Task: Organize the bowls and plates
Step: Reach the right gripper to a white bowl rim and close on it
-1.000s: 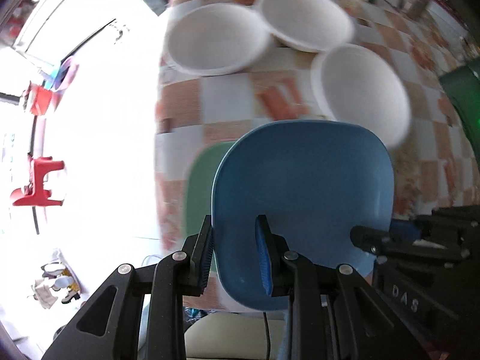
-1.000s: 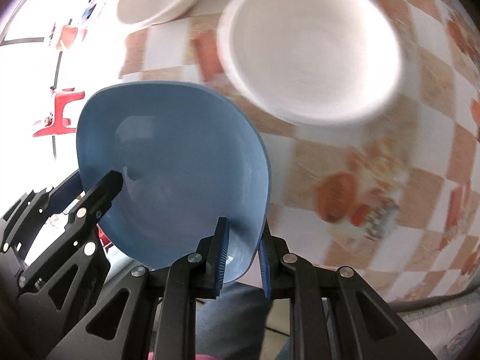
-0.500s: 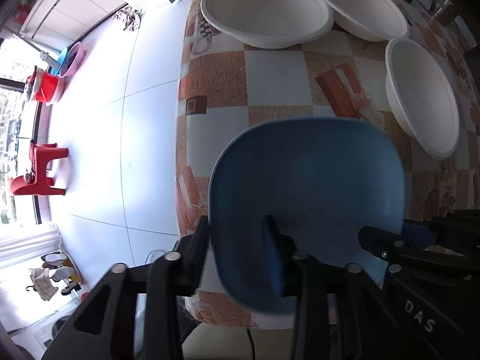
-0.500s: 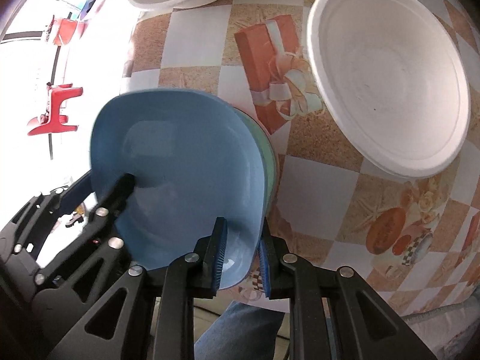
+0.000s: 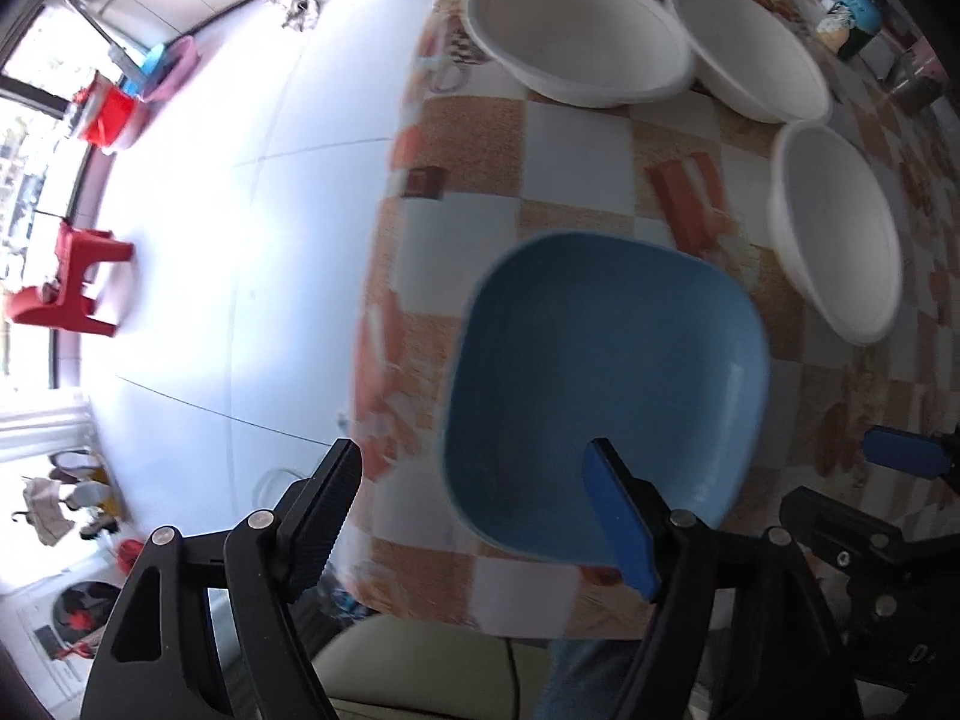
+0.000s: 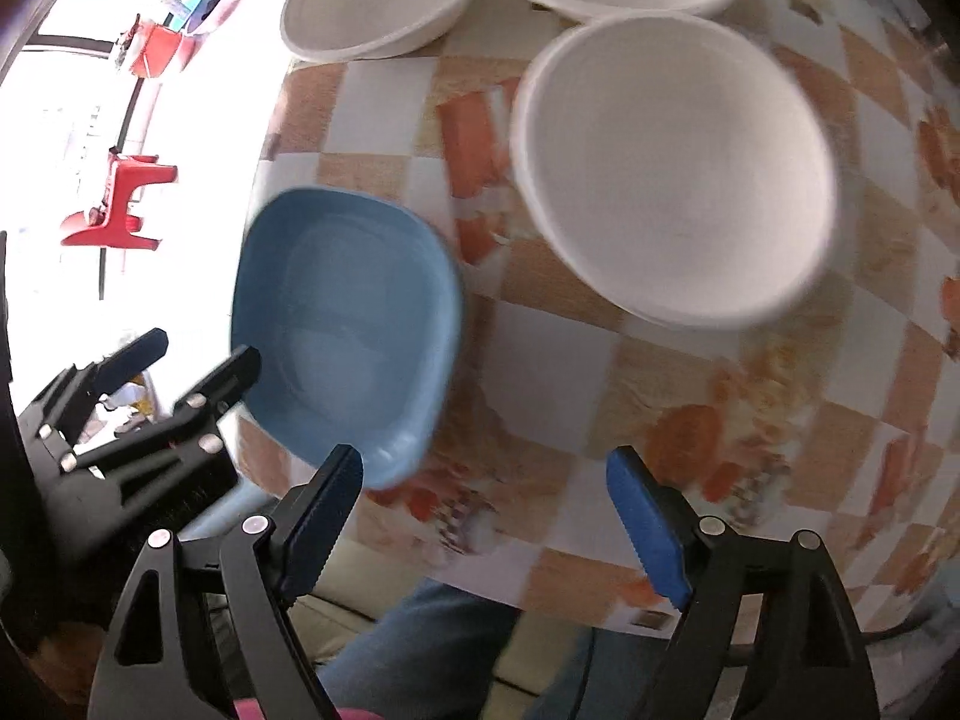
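- Left wrist view: the left gripper (image 5: 474,498) is standing with its jaws spread wide, gripping nothing; the blue plate (image 5: 606,396) is lying flat near the table's front edge, one finger reaching over its near rim.
- The right gripper (image 6: 486,492) is likewise hanging spread, nothing between its fingers, the plate sitting just left of it.
- Looks to me like the plate is being let go, so the stacking step is wrapping up.
- Next move probably calls for going to the three white bowls (image 5: 576,39) further back and nesting them.
- The checked tablecloth (image 5: 576,138) is covering the table; off left, a red stool (image 5: 66,288) is standing on a pale tiled floor.
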Motion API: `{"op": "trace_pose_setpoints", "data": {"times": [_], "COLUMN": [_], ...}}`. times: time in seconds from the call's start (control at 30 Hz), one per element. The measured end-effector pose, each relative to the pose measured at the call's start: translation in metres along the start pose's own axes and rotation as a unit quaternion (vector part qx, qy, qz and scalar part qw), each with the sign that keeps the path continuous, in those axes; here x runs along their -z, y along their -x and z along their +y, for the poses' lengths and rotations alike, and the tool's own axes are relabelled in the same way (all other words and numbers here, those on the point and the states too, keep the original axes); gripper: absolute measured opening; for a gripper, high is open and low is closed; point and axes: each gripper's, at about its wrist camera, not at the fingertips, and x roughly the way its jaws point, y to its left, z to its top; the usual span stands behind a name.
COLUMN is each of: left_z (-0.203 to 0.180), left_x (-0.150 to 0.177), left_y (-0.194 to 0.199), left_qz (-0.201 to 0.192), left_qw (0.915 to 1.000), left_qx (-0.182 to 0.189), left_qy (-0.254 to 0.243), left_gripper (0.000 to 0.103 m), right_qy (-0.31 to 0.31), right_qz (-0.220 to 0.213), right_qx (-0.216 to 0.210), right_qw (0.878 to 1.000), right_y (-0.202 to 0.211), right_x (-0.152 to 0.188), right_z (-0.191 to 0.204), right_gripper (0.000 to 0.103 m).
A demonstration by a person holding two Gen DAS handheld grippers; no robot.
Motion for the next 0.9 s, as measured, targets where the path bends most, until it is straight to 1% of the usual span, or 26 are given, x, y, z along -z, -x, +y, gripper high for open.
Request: {"op": "trace_pose_setpoints", "data": {"times": [0.07,0.17,0.23,0.33,0.5,0.53,0.73,0.9], "left_z": [-0.007,-0.029,-0.044,-0.066,-0.089,-0.092,-0.104,-0.102], "left_x": [0.003,0.005,0.003,-0.004,-0.019,-0.023,-0.048,-0.075], "left_y": [0.001,0.009,0.014,0.021,0.033,0.034,0.038,0.025], "left_qz": [0.006,0.006,0.004,0.001,-0.011,-0.013,-0.025,-0.023], "left_qw": [0.9998,0.9991,0.9984,0.9971,0.9958,0.9957,0.9959,0.9974], "left_qx": [0.021,0.037,0.044,0.049,0.047,0.047,0.042,0.039], "left_qy": [-0.004,-0.02,-0.036,-0.058,-0.078,-0.079,-0.076,-0.055], "left_gripper": [0.079,0.079,0.079,0.08,0.08,0.08,0.08,0.08], "right_qy": [-0.008,-0.048,-0.078,-0.116,-0.141,-0.143,-0.144,-0.143], "right_qz": [0.0,0.011,0.016,0.016,0.001,-0.001,-0.022,-0.044], "right_qx": [0.008,0.008,0.005,0.004,0.005,0.006,0.019,0.031], "right_qw": [1.0,0.999,0.997,0.993,0.99,0.99,0.989,0.988], "right_y": [0.004,0.004,0.001,0.004,0.019,0.016,0.029,0.043], "right_x": [0.012,0.027,0.031,0.033,0.034,0.024,-0.001,-0.038], "right_z": [-0.016,-0.047,-0.055,-0.078,-0.1,-0.098,-0.109,-0.119], "right_gripper": [0.085,0.085,0.085,0.085,0.085,0.085,0.085,0.085]}}
